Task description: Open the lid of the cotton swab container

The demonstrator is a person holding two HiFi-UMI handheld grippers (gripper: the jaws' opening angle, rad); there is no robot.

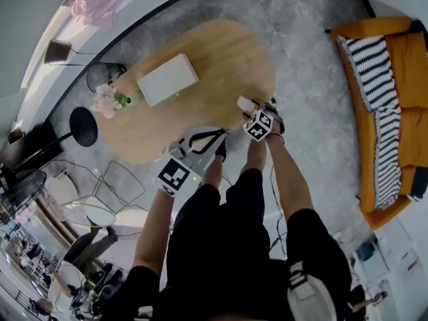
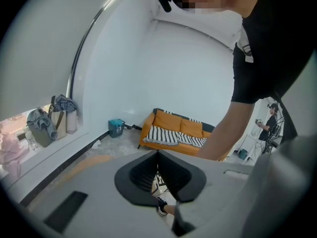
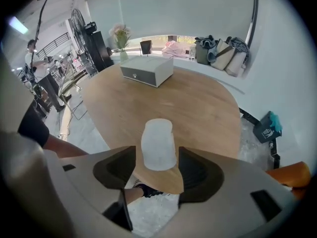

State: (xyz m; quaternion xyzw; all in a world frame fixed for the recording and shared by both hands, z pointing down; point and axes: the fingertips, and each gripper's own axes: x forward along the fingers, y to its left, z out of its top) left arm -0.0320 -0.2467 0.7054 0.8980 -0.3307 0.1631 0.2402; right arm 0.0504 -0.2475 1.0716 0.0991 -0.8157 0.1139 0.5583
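The cotton swab container [image 3: 158, 144] is a frosted white tub with its lid on, standing upright close to the near edge of the oval wooden table [image 3: 198, 103]. My right gripper [image 3: 157, 153] is open, its jaws on either side of the tub with a small gap on each side. In the head view the container [image 1: 245, 103] sits at the table's near right edge, just ahead of the right gripper [image 1: 255, 110]. My left gripper [image 1: 212, 139] hangs off the table's near edge, shut and empty. In its own view the left gripper [image 2: 158, 155] faces the sofa.
A white box [image 1: 167, 79] lies on the far half of the table [image 1: 221, 52], with a vase of flowers [image 1: 107, 99] beside it. An orange sofa [image 1: 388, 112] with a striped throw stands to the right. A wire chair [image 1: 120, 182] and a black round stand [image 1: 83, 126] are at the left.
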